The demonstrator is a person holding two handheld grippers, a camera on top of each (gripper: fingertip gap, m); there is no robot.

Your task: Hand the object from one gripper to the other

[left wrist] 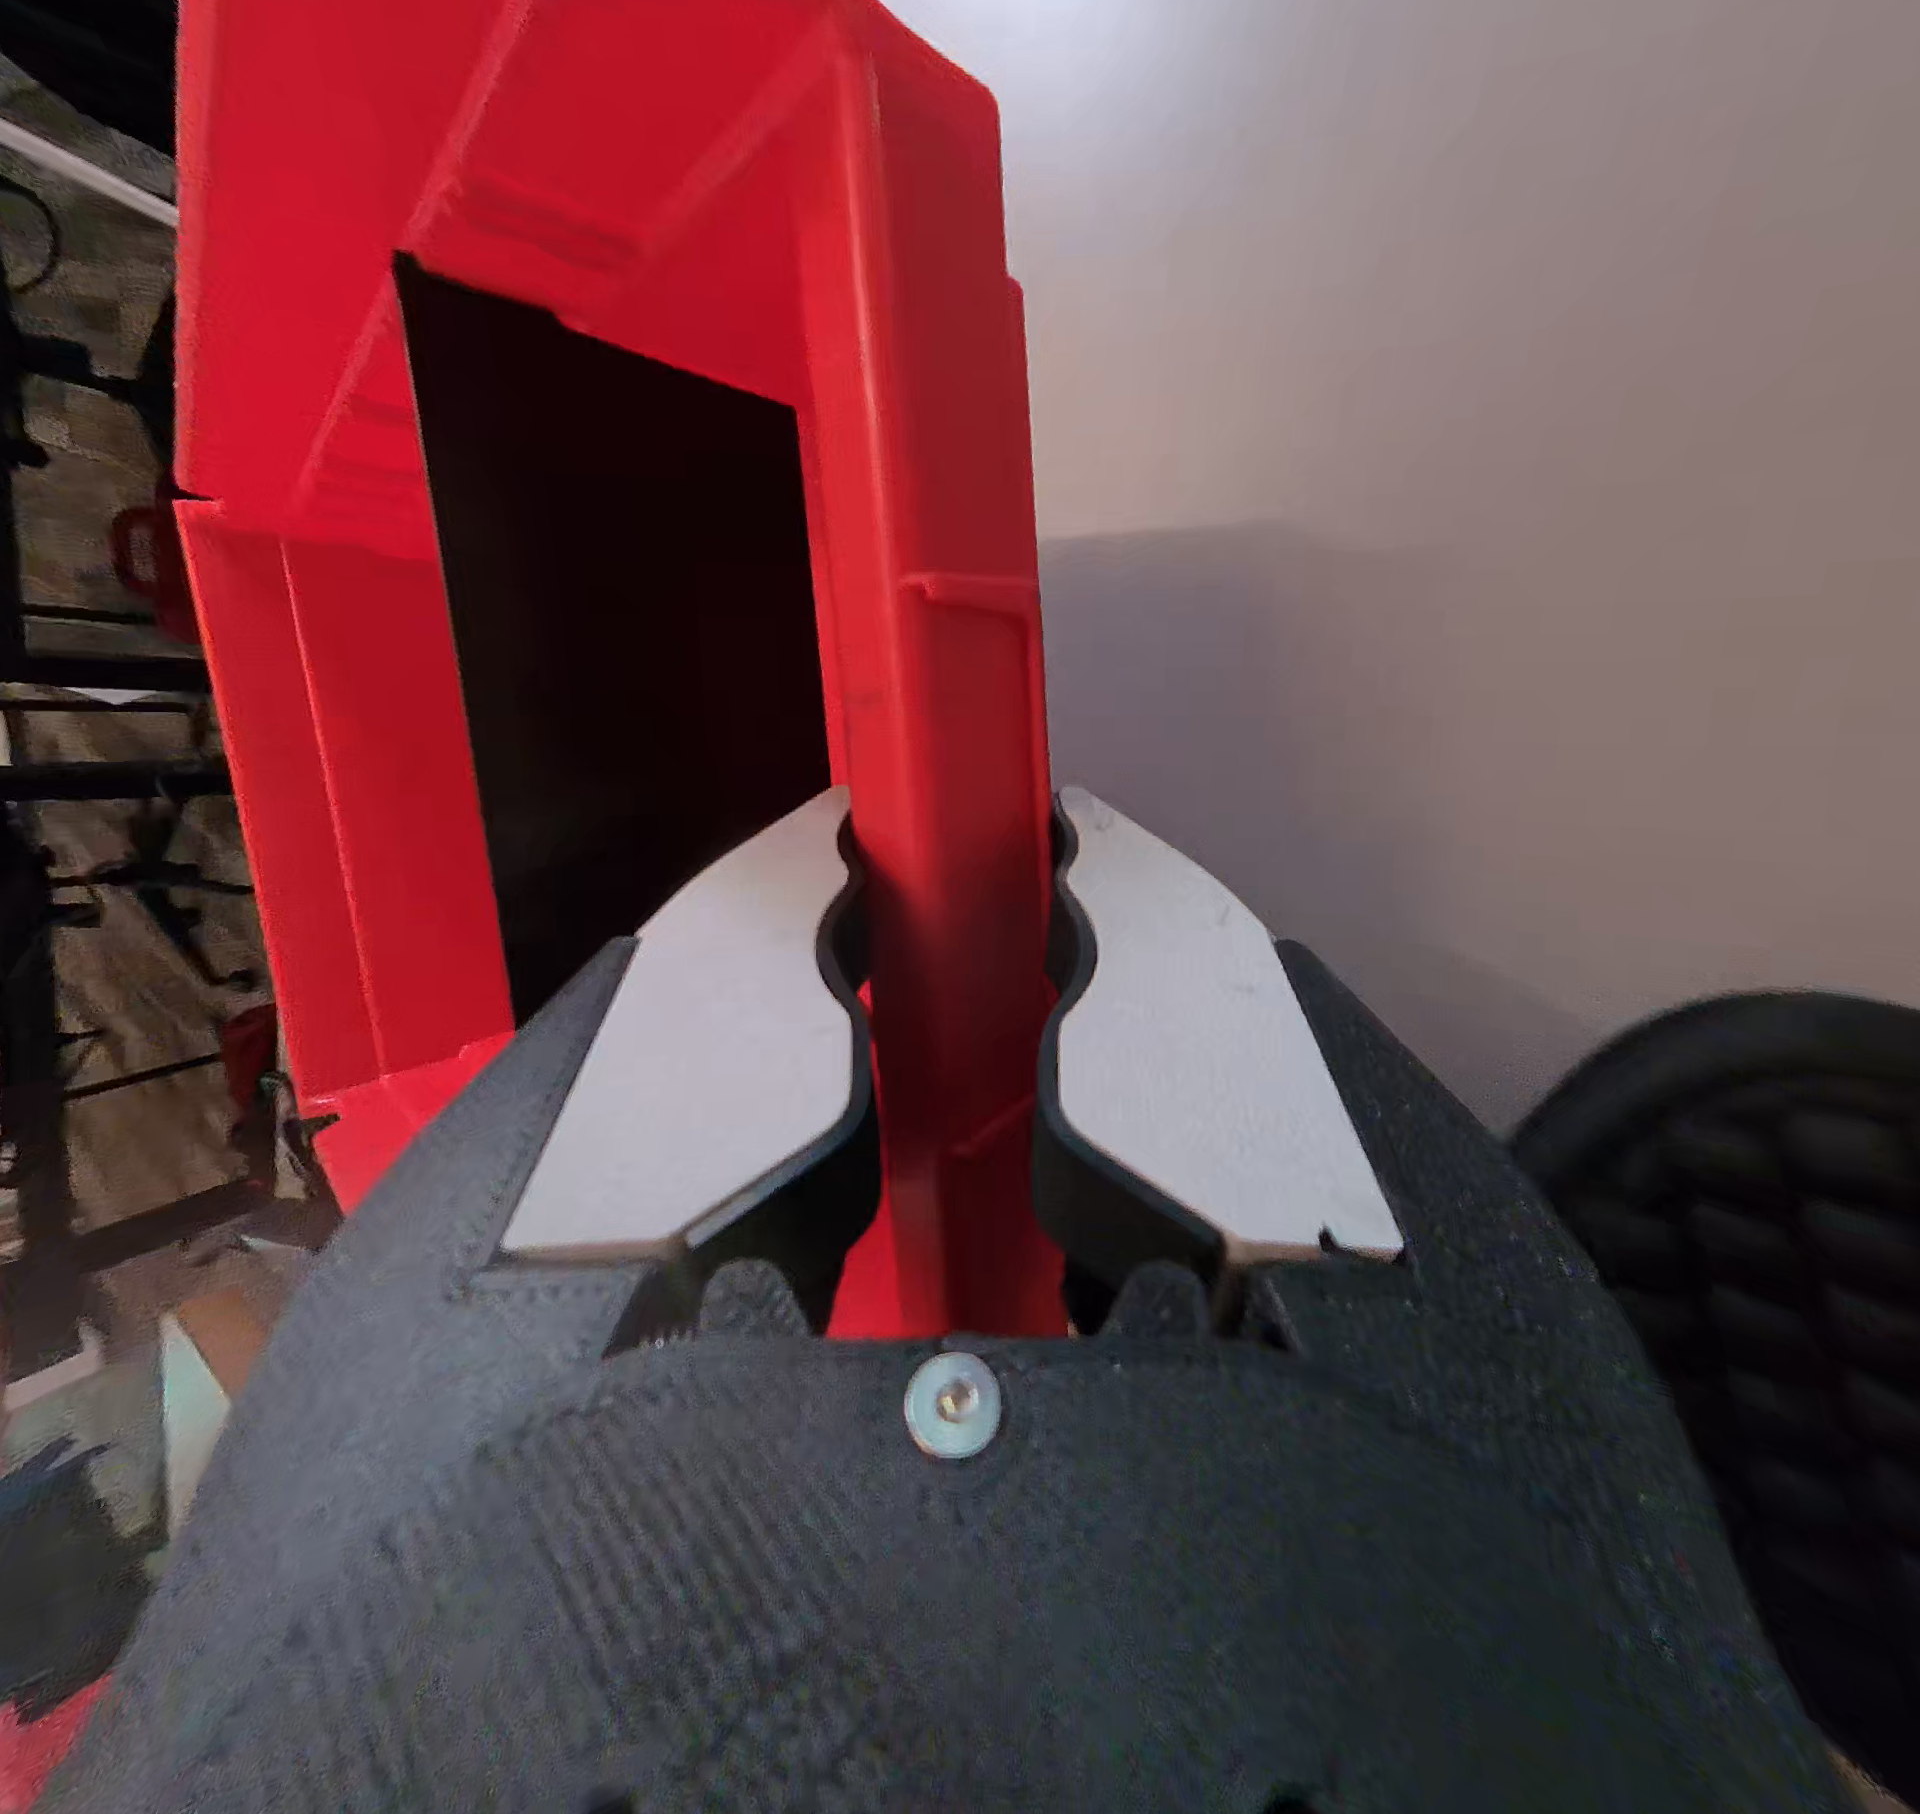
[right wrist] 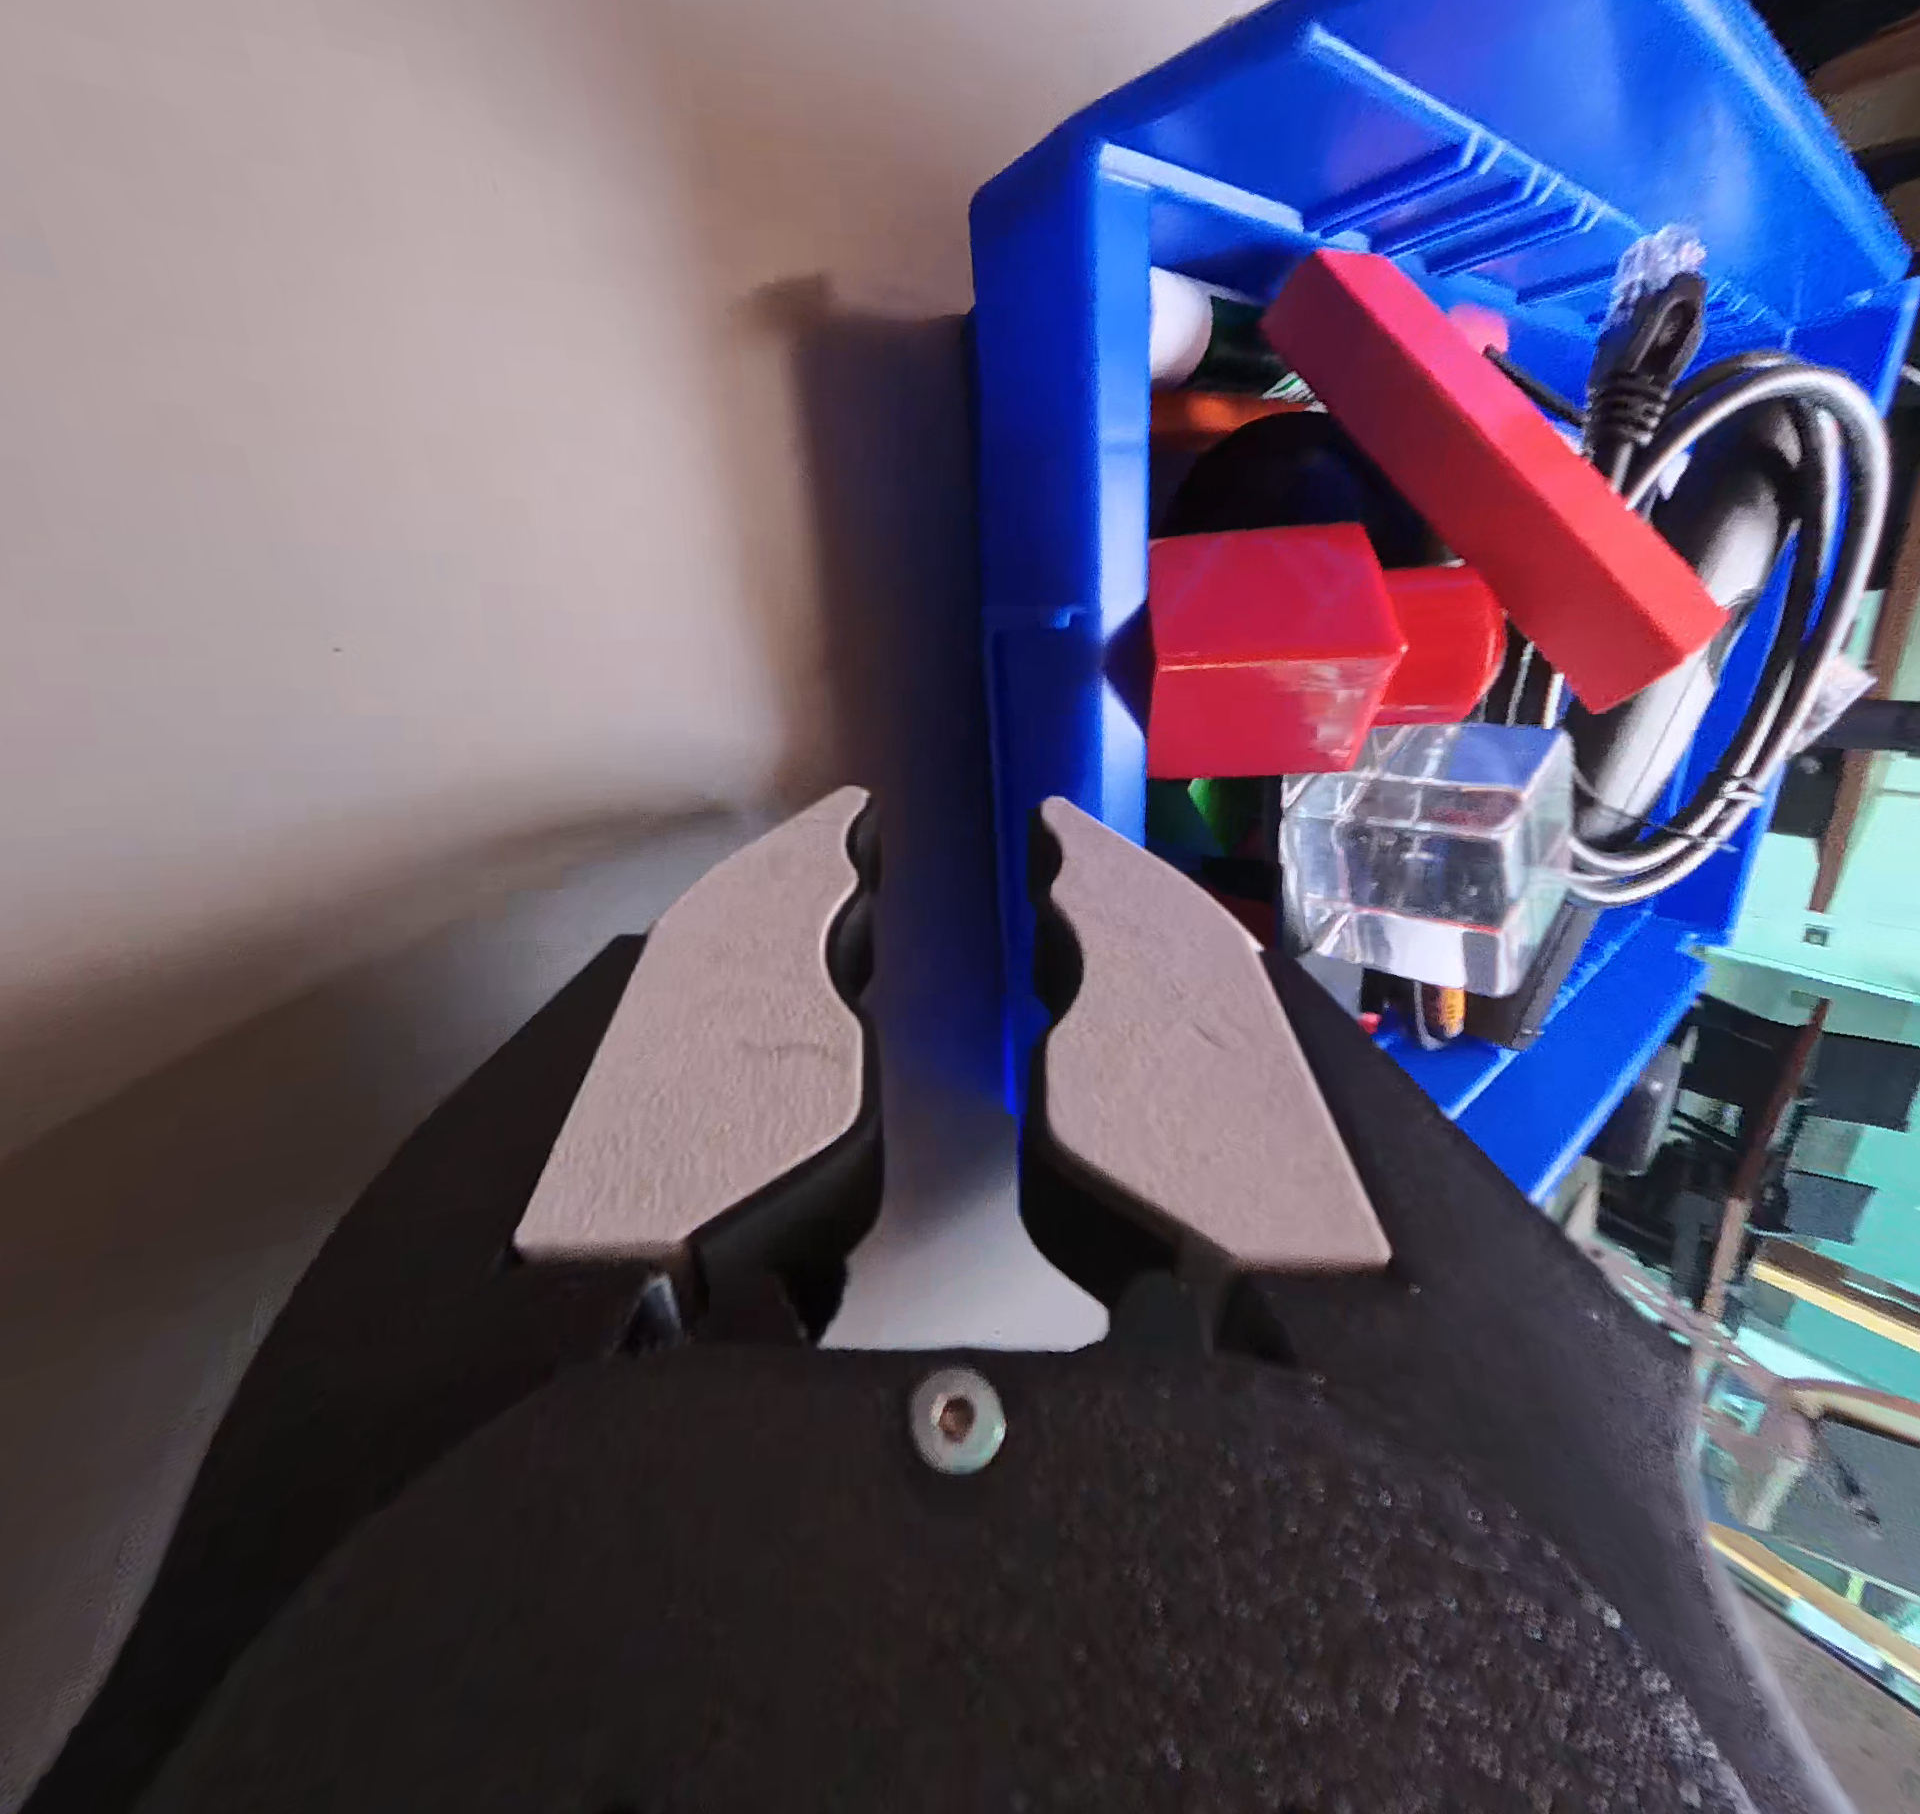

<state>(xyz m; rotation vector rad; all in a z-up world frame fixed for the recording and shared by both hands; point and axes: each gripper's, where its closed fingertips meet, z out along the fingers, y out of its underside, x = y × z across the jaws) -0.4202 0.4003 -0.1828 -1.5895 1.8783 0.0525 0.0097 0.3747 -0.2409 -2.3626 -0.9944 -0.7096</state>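
In the left wrist view a red plastic bin (left wrist: 582, 154) with a dark floor stands on a white surface. My left gripper (left wrist: 951, 808) straddles the bin's right wall, with one finger inside and one outside, and both pads press on it. In the right wrist view a blue bin (right wrist: 1049, 414) holds a long red block (right wrist: 1486, 476), a shorter red block (right wrist: 1268, 642), a clear block (right wrist: 1423, 850) and a coiled black cable (right wrist: 1662, 362). My right gripper (right wrist: 954, 814) is slightly open and empty at the blue bin's left wall. Its right finger covers part of the rim.
The white surface (right wrist: 364, 414) spreads to the left of the blue bin. A black ribbed round thing (left wrist: 1745, 1297) lies at the lower right of the left wrist view. Dark shelving and clutter (left wrist: 94, 725) stand behind the red bin.
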